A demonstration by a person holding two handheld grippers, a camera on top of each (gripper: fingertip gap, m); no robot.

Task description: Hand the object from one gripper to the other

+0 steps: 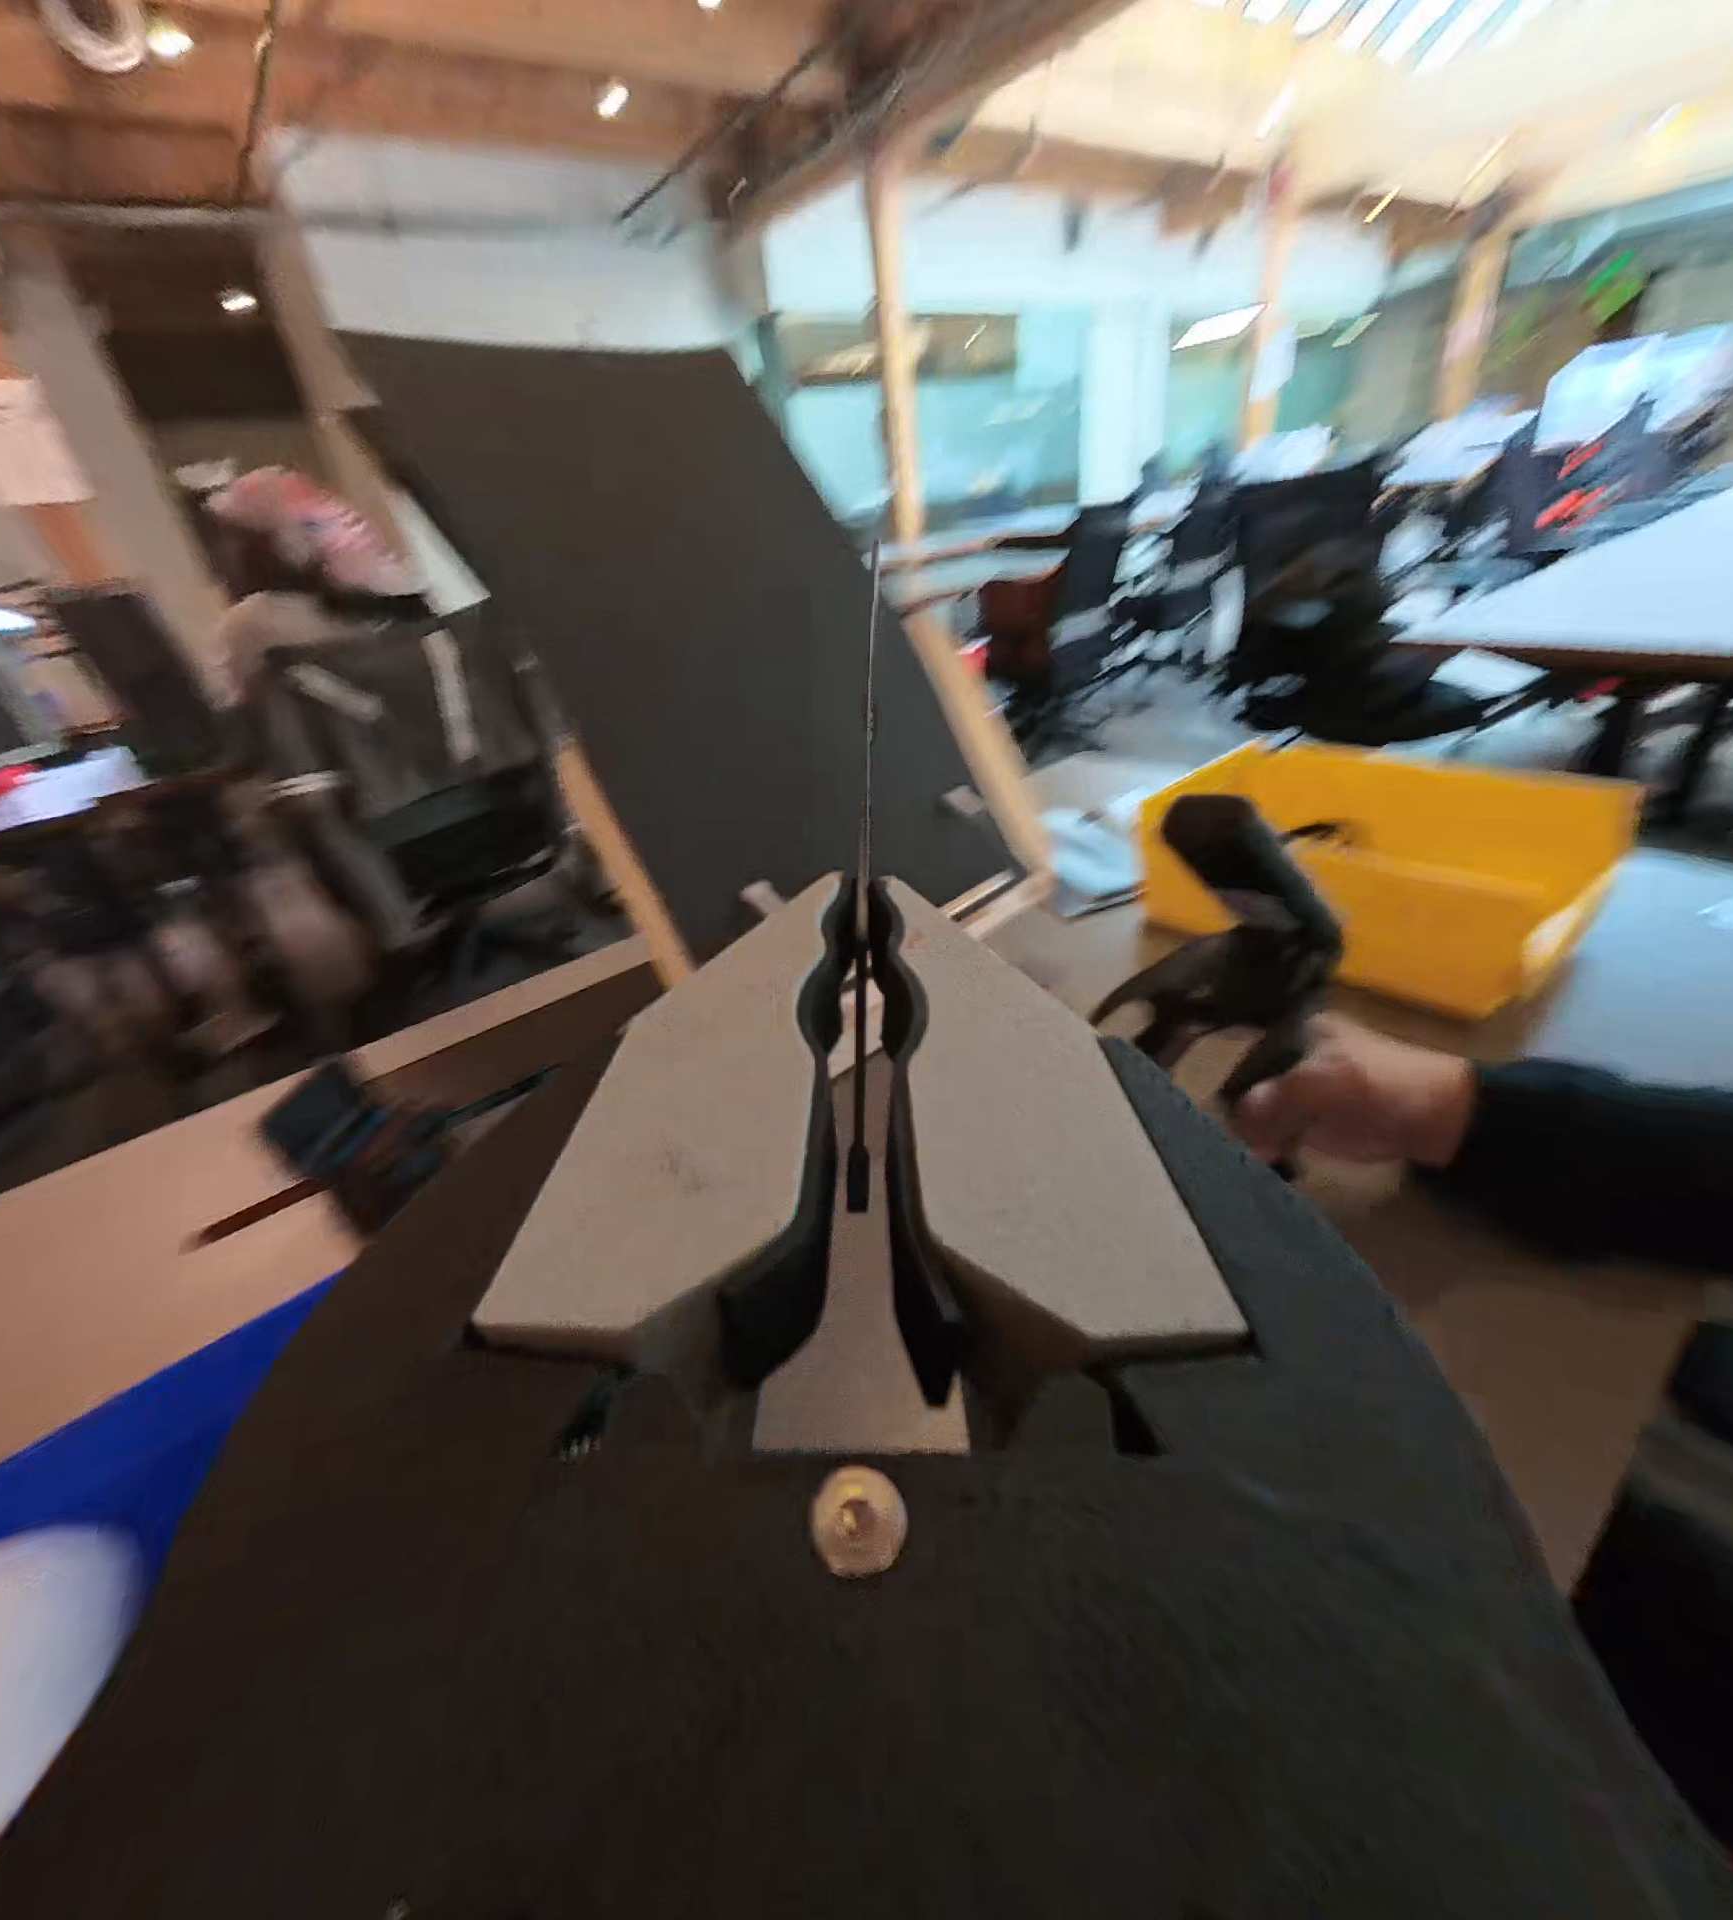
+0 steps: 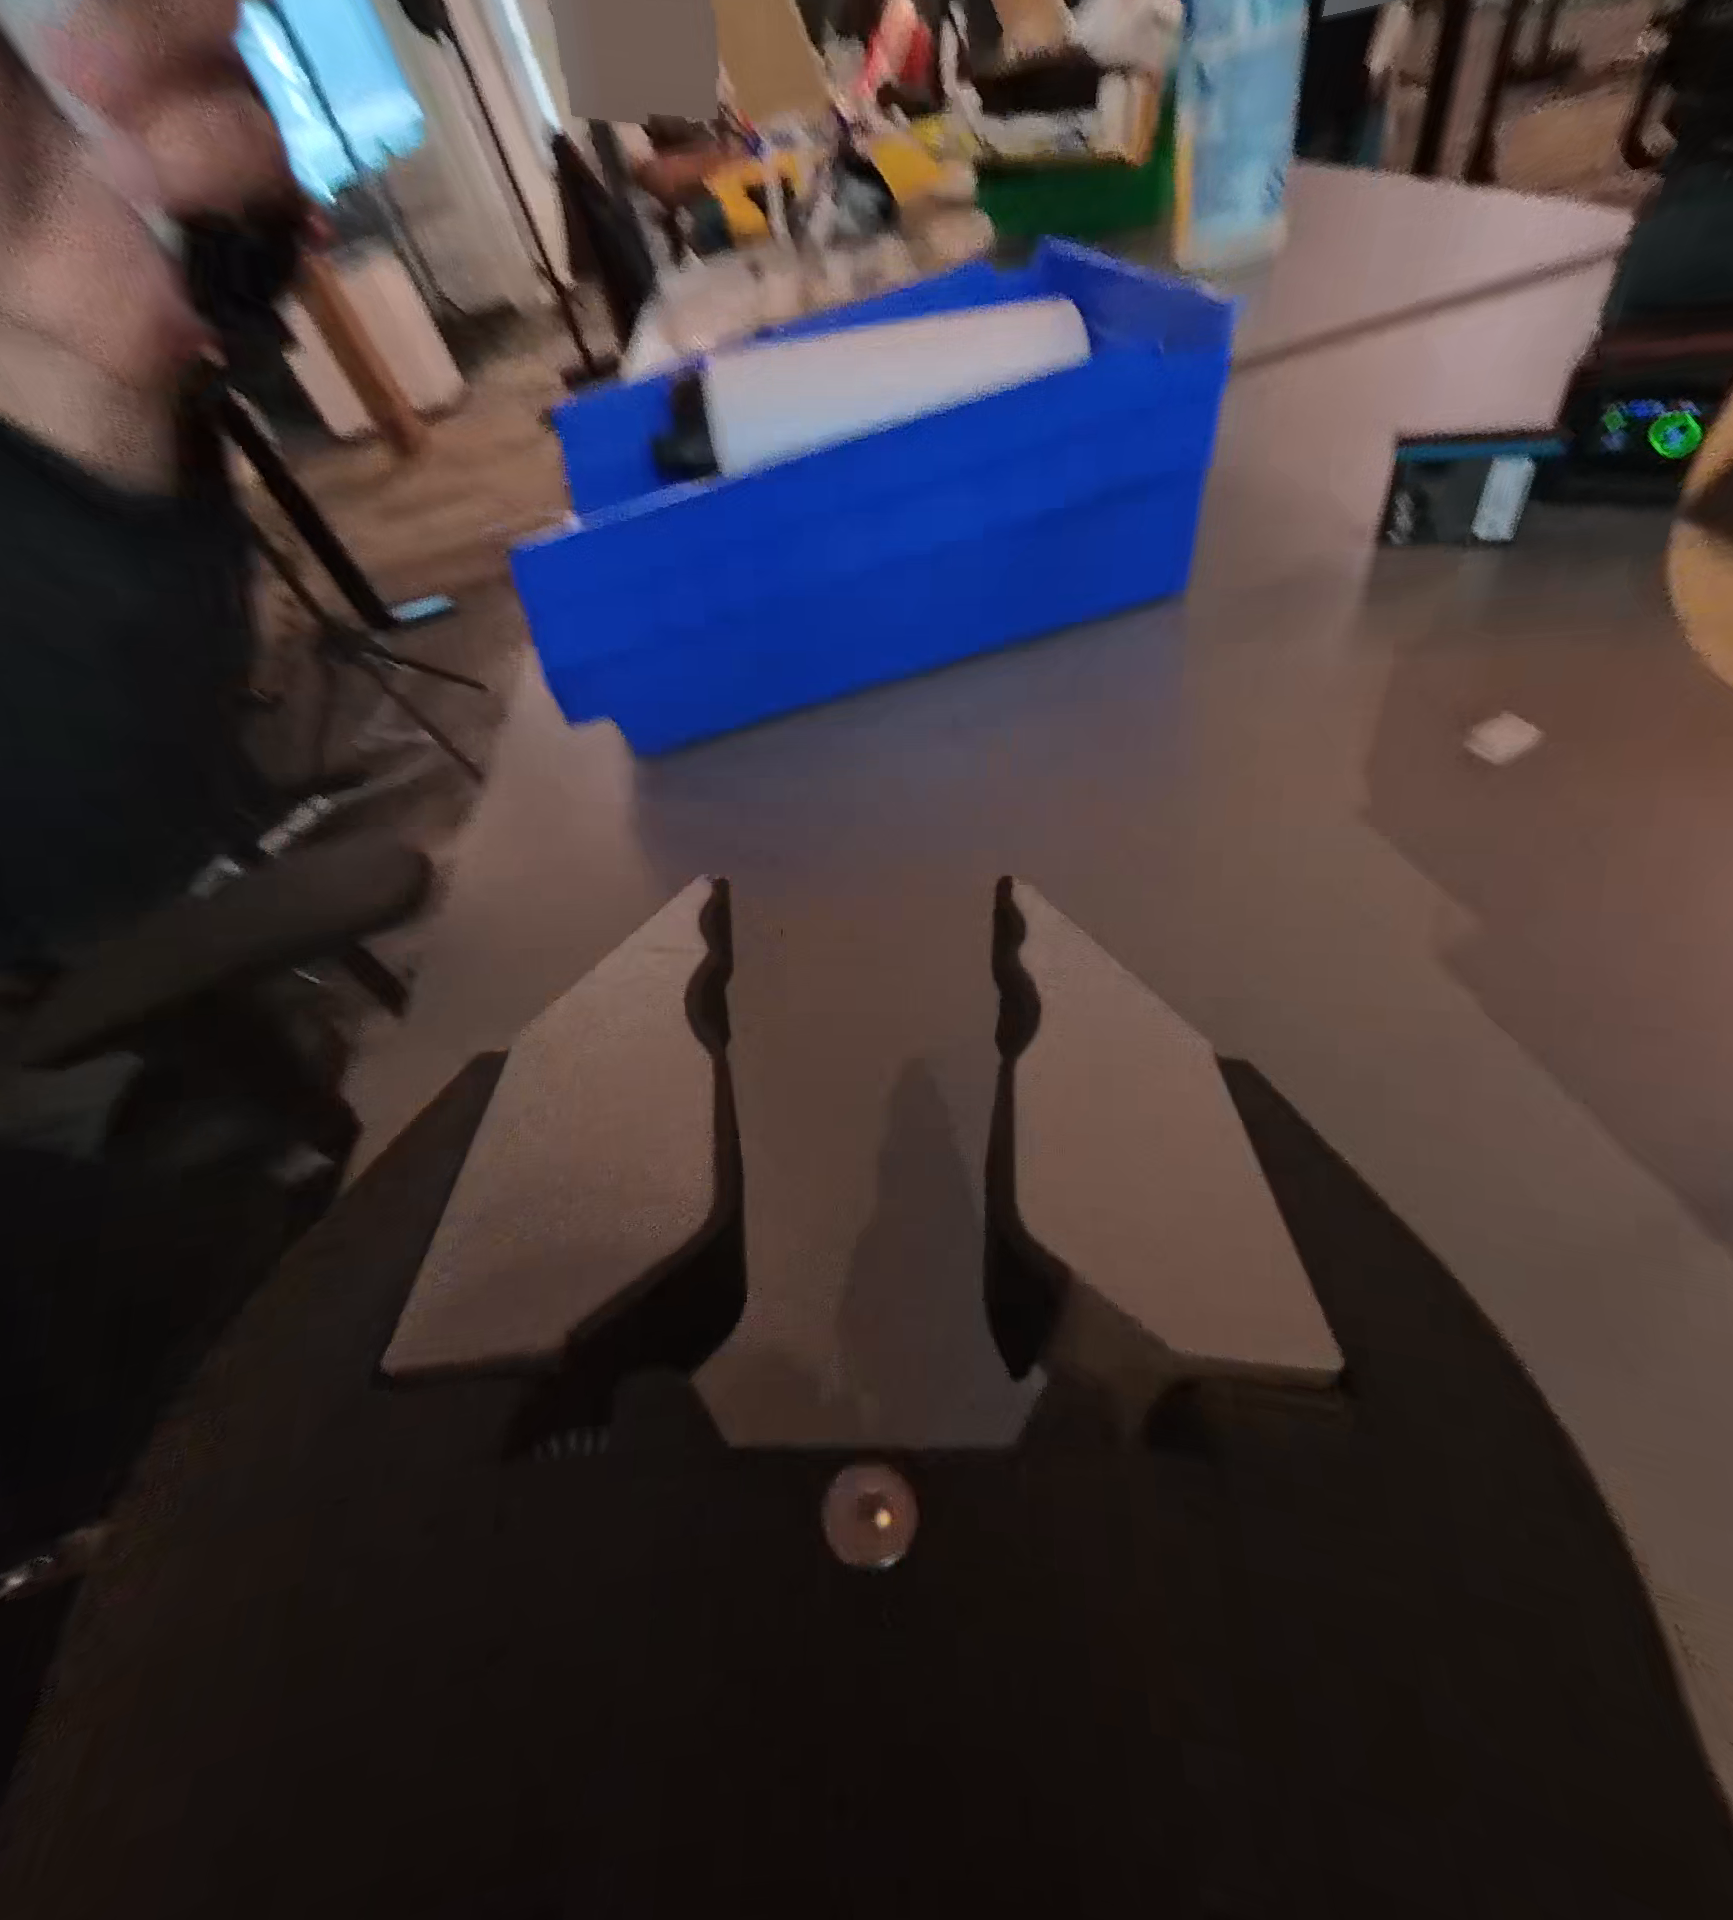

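Our left tongs [image 1: 864, 896] are clenched on a thin black rod [image 1: 870, 717]; our right tongs [image 2: 862, 896] are released over the table [image 2: 1205, 831], awaiting transfer; next we bring them together.

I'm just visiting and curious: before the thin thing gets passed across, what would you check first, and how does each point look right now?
1. Left hand-held gripper shut on the thin black rod: ok.
2. Rod sticks out past the fingertips, leaving a free length to take: ok.
3. Right hand-held gripper open and empty: ok.
4. Right hand-held gripper lined up with the rod: not ok; it faces the blue bin.
5. How firm the left grip is: cannot tell.
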